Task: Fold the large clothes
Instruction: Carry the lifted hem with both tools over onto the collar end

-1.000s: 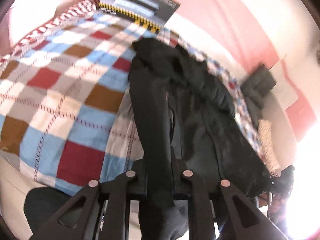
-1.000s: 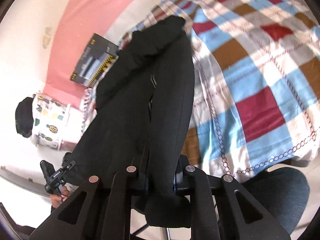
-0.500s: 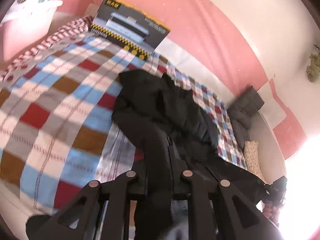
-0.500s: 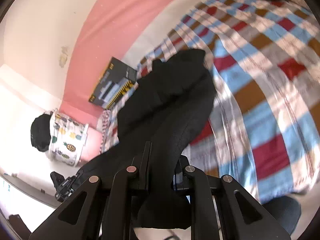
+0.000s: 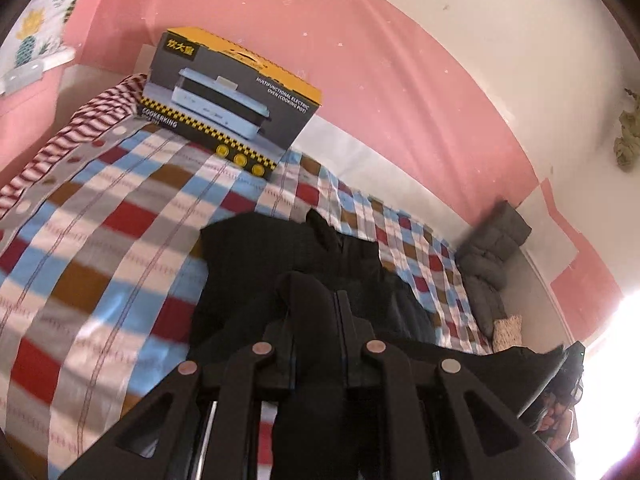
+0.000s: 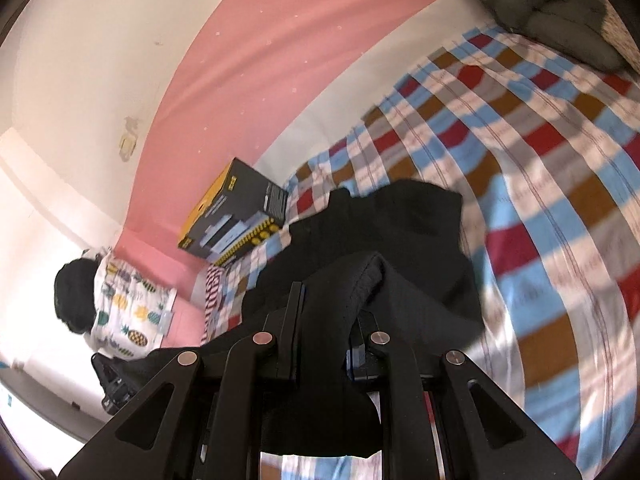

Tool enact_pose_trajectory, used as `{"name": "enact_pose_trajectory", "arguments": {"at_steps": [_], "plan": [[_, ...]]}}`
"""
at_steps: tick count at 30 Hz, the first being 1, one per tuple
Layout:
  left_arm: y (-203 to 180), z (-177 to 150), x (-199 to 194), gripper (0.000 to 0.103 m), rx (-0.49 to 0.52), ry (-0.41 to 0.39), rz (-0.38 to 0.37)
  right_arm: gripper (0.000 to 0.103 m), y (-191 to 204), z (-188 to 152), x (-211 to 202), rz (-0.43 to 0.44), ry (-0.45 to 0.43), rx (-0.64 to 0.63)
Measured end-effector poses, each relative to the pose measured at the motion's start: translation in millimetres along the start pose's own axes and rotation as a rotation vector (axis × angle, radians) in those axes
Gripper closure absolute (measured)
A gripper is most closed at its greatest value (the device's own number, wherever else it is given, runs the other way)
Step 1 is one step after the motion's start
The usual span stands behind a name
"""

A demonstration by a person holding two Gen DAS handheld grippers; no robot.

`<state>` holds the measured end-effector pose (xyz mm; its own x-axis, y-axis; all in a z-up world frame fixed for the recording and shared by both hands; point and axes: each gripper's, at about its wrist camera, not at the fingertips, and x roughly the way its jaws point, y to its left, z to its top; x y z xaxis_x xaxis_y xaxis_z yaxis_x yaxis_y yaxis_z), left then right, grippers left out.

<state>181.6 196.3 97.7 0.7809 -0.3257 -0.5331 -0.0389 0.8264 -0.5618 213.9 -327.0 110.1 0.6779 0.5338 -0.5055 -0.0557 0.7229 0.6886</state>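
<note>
A large black padded jacket (image 5: 280, 264) is lying partly on a bed with a checked red, blue and brown cover (image 5: 100, 248), its near edge lifted off the bed. The left gripper (image 5: 320, 344) and right gripper (image 6: 324, 340) are each pinching a fold of that edge between nearly closed fingers. It looks soft, bulky and floppy, so gripping seams or corners probably suits it best.

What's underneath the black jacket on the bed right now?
The checked bedspread shows all around the black jacket, so it lies on that. Whatever sits directly under the cloth is covered and cannot be seen.
</note>
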Motion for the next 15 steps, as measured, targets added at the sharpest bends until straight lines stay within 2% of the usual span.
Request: {"name": "enact_pose_trajectory", "arguments": {"at_steps": [7, 15], "plan": [[3, 49, 77, 0.088, 0.005, 0.025, 0.057, 0.087, -14, 54, 74, -0.034, 0.014, 0.068], [33, 75, 177, 0.087, -0.043, 0.102, 0.159, 0.085, -55, 92, 159, -0.13, 0.077, 0.156]]}}
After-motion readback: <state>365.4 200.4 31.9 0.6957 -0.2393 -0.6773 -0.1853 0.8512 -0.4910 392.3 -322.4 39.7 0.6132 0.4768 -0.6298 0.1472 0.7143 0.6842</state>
